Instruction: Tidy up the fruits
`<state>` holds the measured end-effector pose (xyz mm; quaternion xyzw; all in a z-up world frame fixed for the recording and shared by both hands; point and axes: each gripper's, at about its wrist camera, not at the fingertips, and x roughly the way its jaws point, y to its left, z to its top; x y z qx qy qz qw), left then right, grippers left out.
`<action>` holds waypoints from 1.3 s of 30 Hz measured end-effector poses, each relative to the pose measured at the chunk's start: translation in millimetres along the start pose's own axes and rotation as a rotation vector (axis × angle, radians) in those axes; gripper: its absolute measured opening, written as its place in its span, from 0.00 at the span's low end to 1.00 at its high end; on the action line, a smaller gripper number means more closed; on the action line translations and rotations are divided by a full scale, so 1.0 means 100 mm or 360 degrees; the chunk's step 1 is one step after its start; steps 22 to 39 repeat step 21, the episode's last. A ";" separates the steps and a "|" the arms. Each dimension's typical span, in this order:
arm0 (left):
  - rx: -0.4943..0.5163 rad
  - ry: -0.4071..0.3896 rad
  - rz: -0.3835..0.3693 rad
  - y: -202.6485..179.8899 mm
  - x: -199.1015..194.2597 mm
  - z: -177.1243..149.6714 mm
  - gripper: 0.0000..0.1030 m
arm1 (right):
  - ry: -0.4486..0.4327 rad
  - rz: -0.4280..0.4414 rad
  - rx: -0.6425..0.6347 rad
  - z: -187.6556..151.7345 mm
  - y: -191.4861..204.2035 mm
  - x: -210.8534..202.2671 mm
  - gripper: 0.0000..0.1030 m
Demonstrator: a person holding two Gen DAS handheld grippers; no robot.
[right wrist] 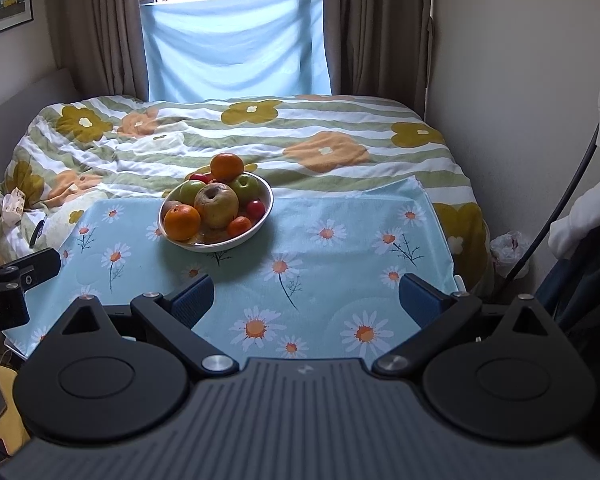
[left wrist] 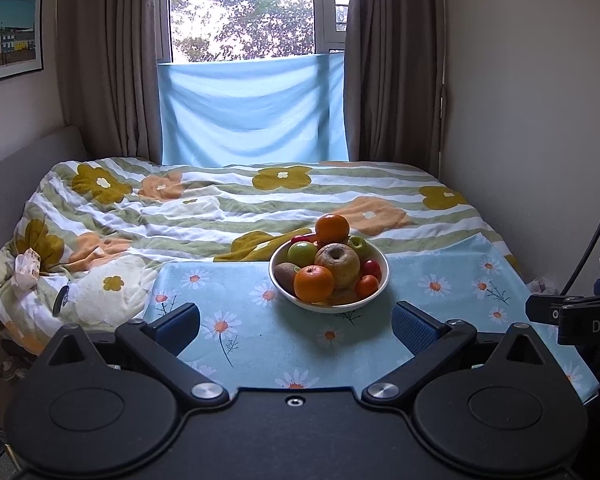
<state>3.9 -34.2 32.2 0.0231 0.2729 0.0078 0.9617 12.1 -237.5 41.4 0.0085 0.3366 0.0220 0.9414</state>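
A white bowl (left wrist: 376,288) stands on a light blue daisy cloth (left wrist: 236,304) over a table. It is piled with fruit: a big orange (left wrist: 332,229) on top, a brownish apple (left wrist: 338,262), another orange (left wrist: 314,283), green apples, a kiwi (left wrist: 285,273) and small red fruits. The bowl (right wrist: 266,210) and its fruit also show in the right wrist view. My left gripper (left wrist: 296,324) is open and empty, short of the bowl. My right gripper (right wrist: 306,300) is open and empty, nearer than the bowl and to its right.
A bed with a flowered quilt (left wrist: 204,208) lies behind the table. Curtains and a window with a blue sheet (left wrist: 252,112) are at the back. A wall is close on the right. A small package (left wrist: 27,268) lies on the quilt at left.
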 end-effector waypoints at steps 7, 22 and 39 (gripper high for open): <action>0.0019 -0.0012 0.0026 -0.03 0.00 0.02 1.00 | 0.0004 0.0003 0.0004 0.01 -0.01 0.02 1.00; 0.0028 -0.0006 0.0076 -0.06 0.06 0.03 1.00 | 0.0007 0.0003 0.0002 0.02 -0.02 0.03 1.00; 0.0028 -0.0006 0.0076 -0.06 0.06 0.03 1.00 | 0.0007 0.0003 0.0002 0.02 -0.02 0.03 1.00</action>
